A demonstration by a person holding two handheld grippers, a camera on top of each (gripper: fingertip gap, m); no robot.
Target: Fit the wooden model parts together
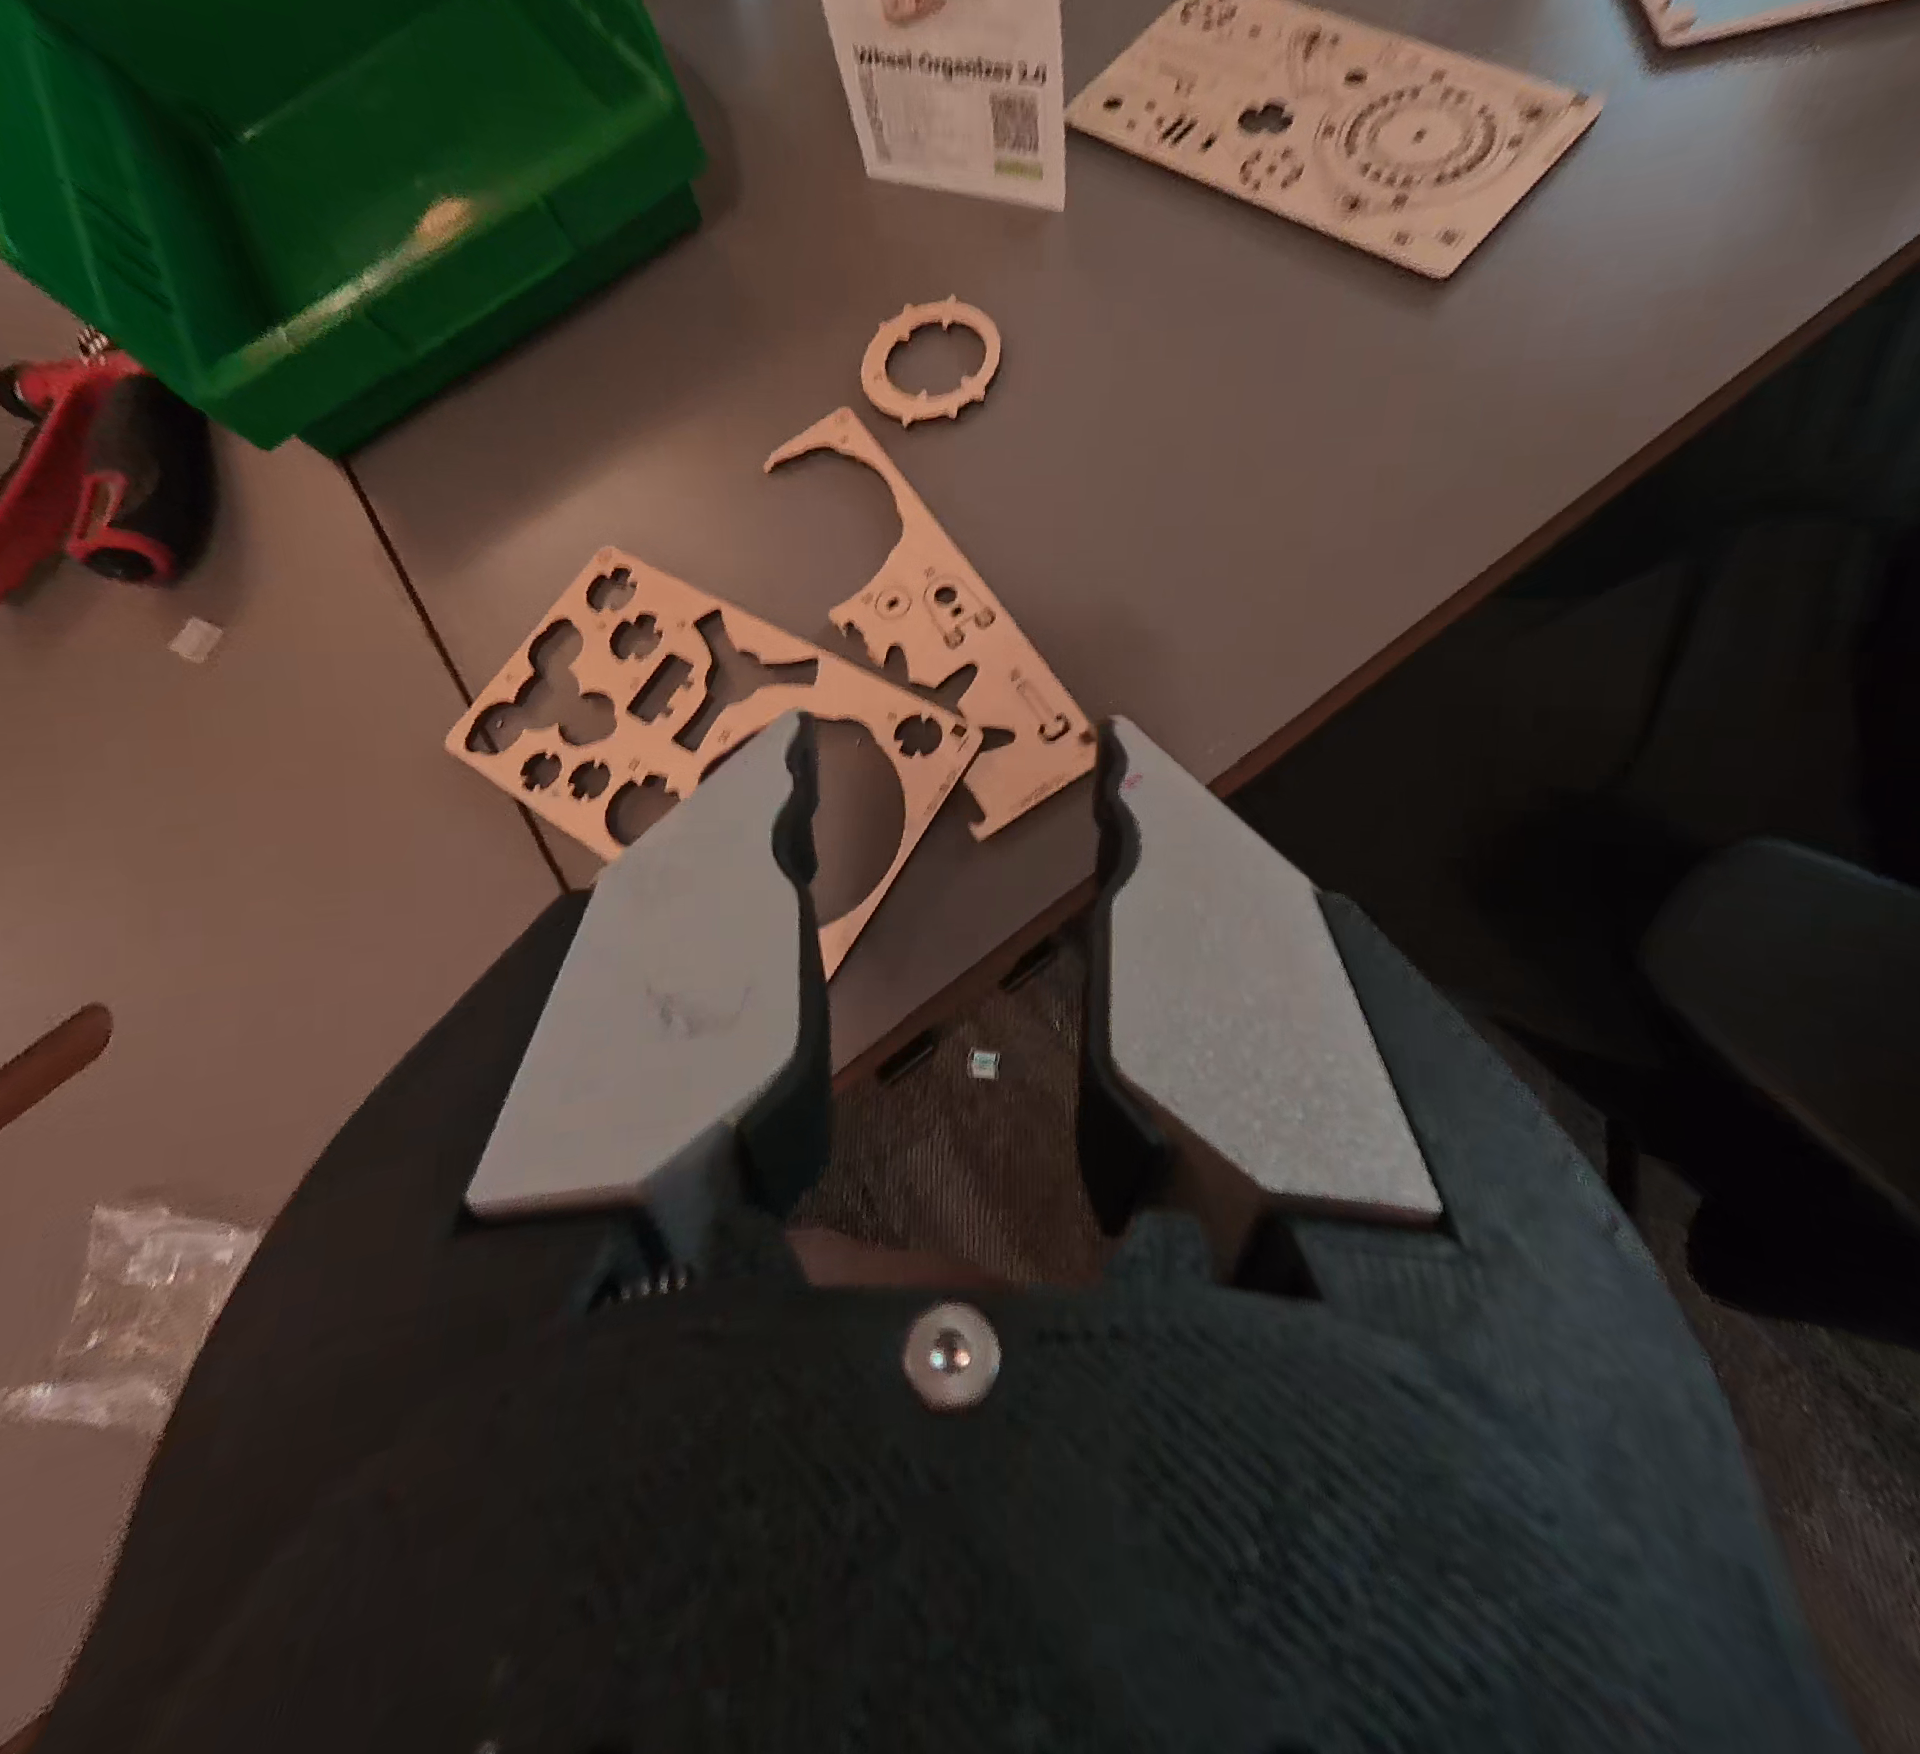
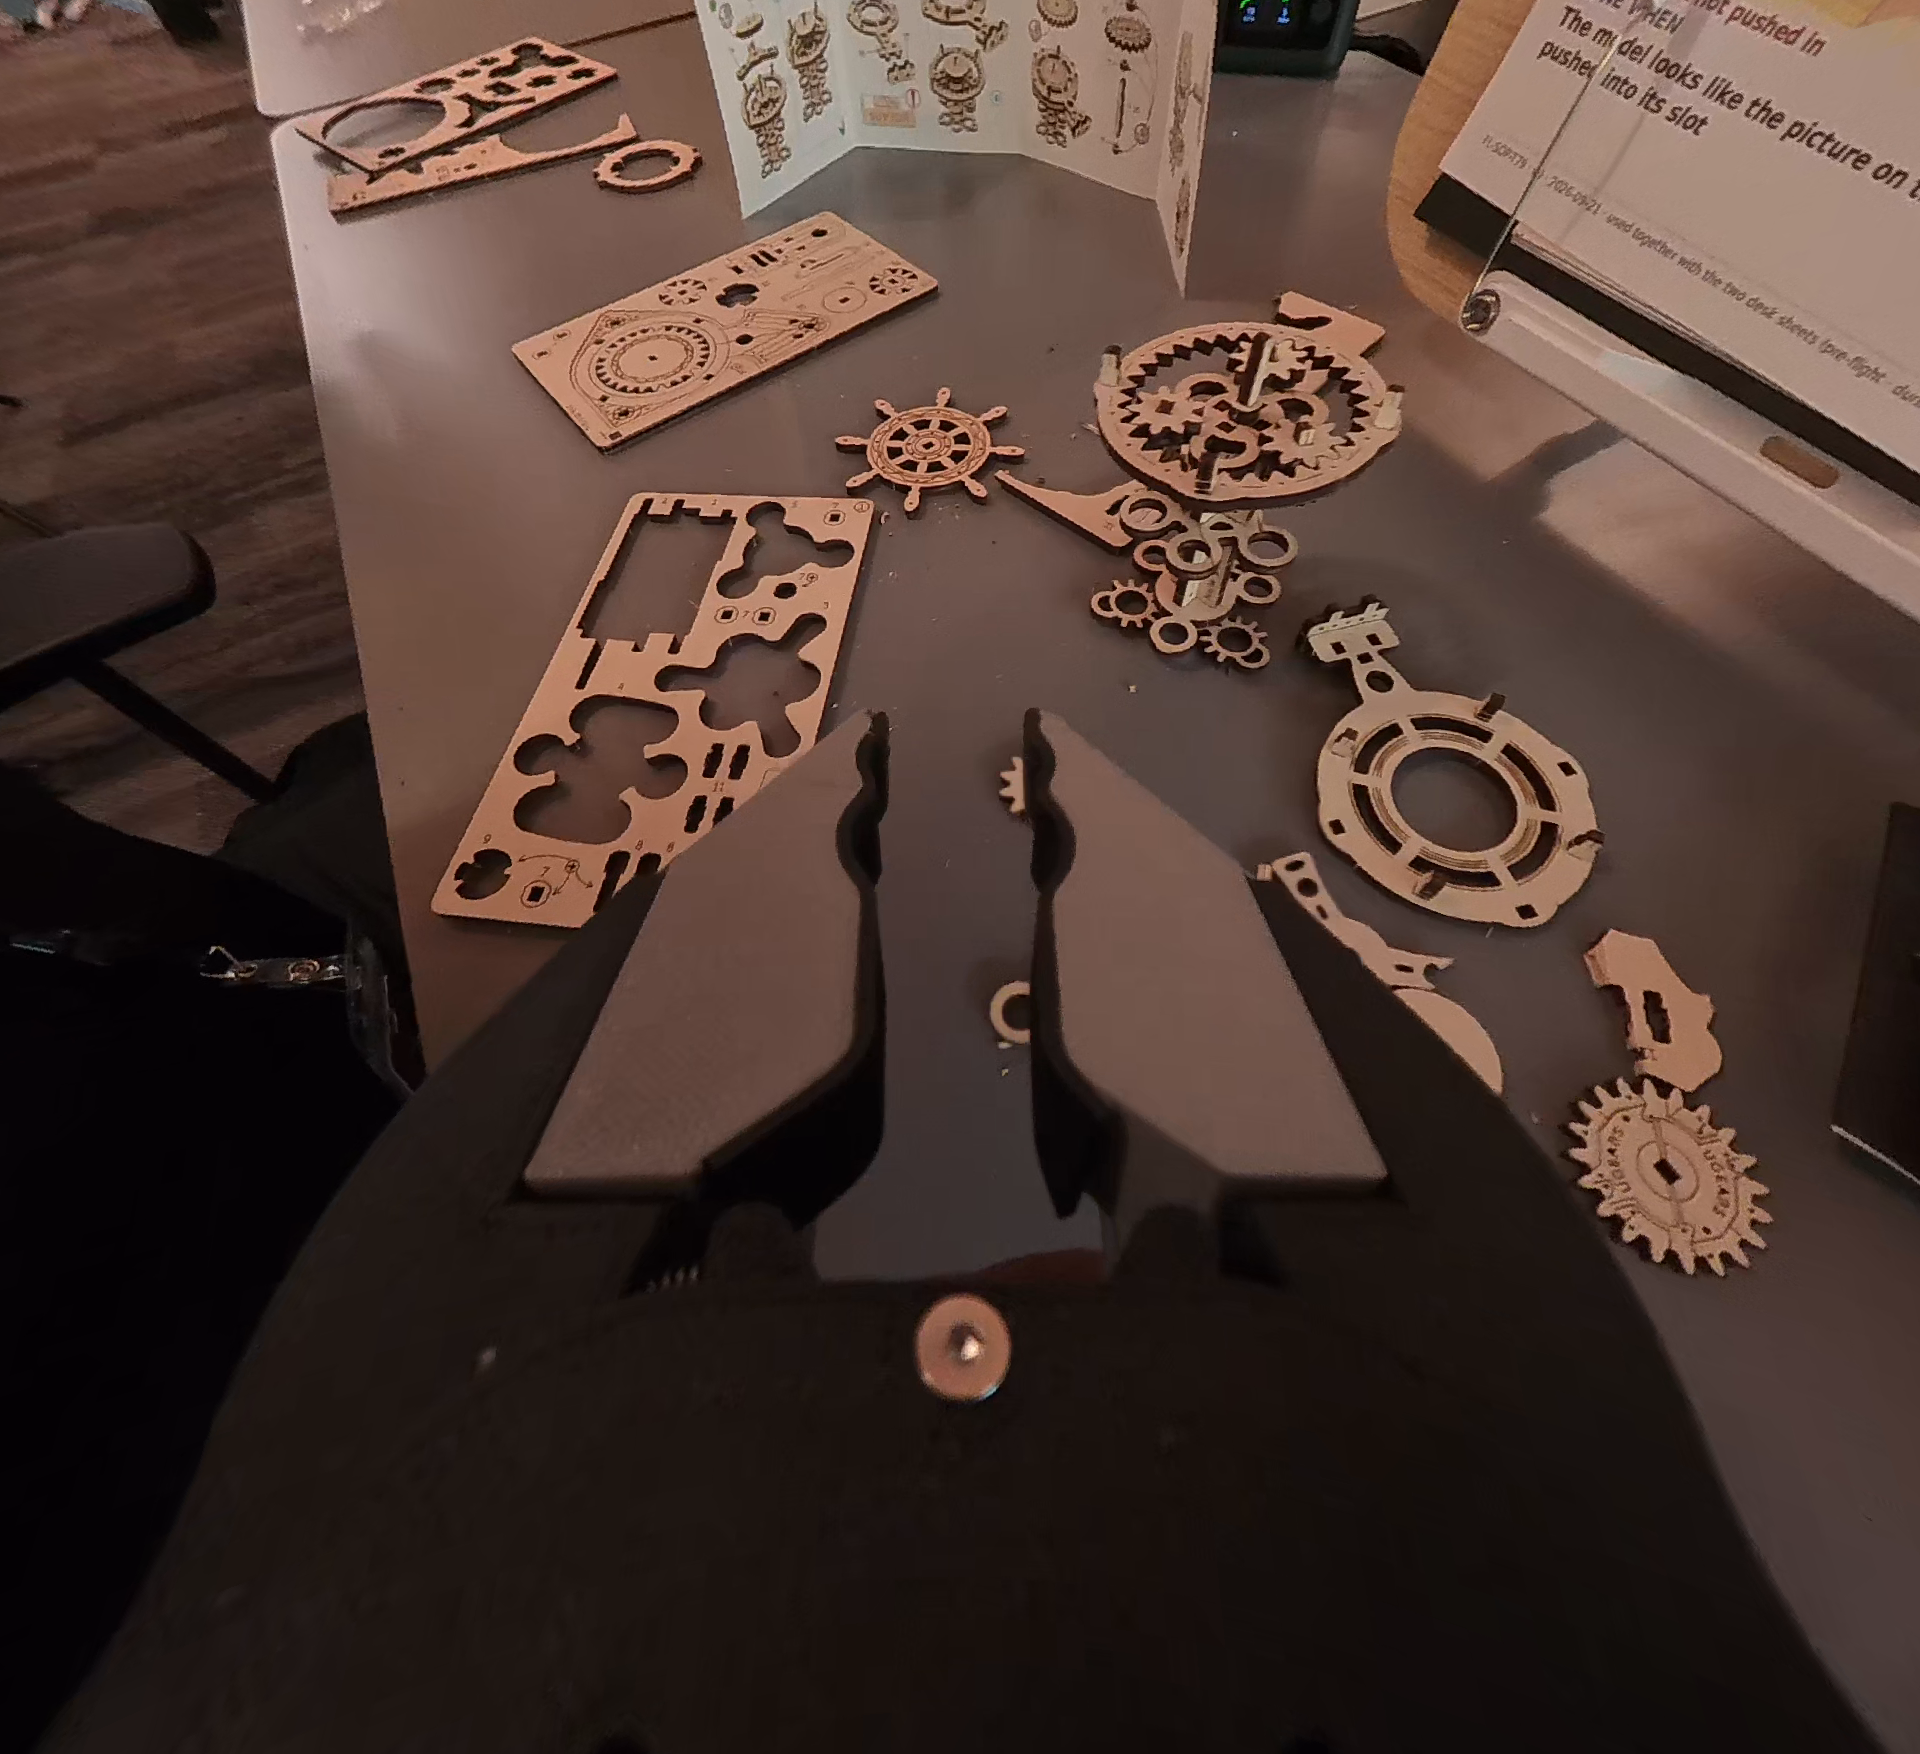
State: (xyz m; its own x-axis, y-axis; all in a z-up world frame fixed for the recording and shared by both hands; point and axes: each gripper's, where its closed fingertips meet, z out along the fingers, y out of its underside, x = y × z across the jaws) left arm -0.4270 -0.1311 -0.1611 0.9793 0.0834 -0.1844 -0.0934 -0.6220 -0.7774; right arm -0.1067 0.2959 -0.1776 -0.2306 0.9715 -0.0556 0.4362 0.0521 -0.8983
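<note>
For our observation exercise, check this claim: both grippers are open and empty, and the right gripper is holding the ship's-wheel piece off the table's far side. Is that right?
Not quite. The right gripper holds nothing: its jaws stand apart and empty, and the ship's-wheel piece lies flat on the table ahead of it, as the right wrist view shows. The left gripper is open and empty too.

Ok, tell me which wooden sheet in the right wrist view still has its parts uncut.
The sheet nearest the folded booklet, engraved with a big ring. The other two, the one by the right gripper and the far-left pair, show empty cutouts.
</note>
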